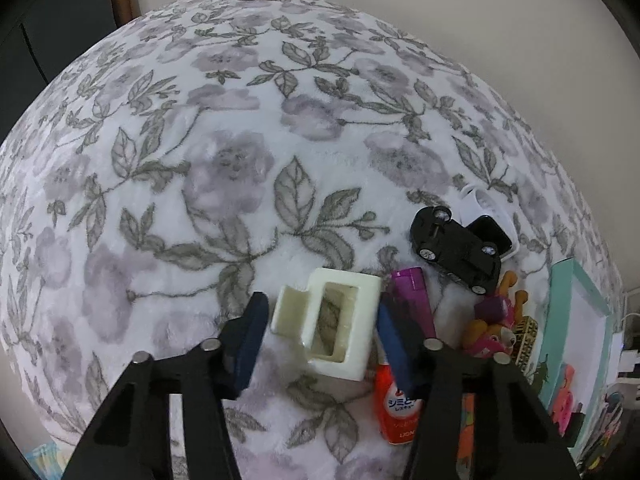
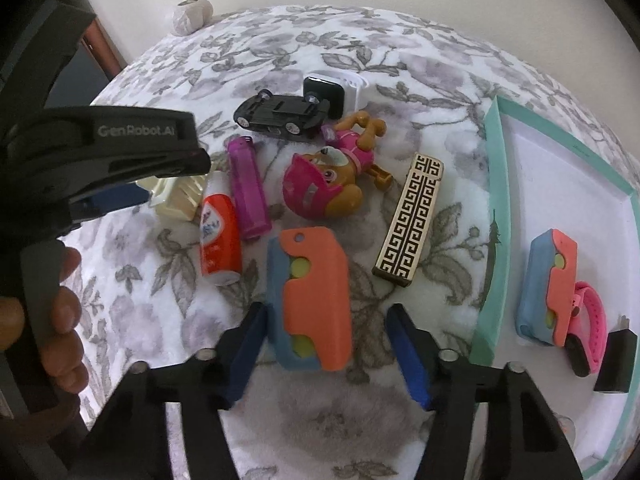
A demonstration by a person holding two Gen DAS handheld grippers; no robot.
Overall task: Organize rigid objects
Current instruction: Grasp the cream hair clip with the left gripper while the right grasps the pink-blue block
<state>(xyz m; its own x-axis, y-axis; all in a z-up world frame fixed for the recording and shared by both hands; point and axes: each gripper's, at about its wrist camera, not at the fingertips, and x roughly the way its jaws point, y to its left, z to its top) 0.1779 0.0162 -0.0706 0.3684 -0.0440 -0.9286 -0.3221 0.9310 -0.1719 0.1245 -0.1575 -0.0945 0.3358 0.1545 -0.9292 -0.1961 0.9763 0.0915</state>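
My left gripper [image 1: 320, 336] is open, its blue fingers on either side of a cream plastic holder [image 1: 326, 322] that lies on the floral blanket. In the right wrist view the left gripper [image 2: 116, 196] and the holder [image 2: 176, 198] show at the left. My right gripper [image 2: 326, 350] is open around the near end of an orange and blue plastic case [image 2: 310, 300]. A teal-rimmed white tray [image 2: 560, 200] at the right holds a second orange and blue case [image 2: 548, 284], a pink watch [image 2: 588, 332] and a black block [image 2: 616, 360].
Loose on the blanket [image 2: 380, 40]: a red bottle [image 2: 218, 236], a purple lighter [image 2: 246, 188], a black toy car [image 2: 280, 114] on its roof, a pink dog figure [image 2: 332, 176], a gold patterned box [image 2: 412, 220] and a black and white device [image 2: 336, 94]. A knitted ball [image 2: 192, 16] lies at the far edge.
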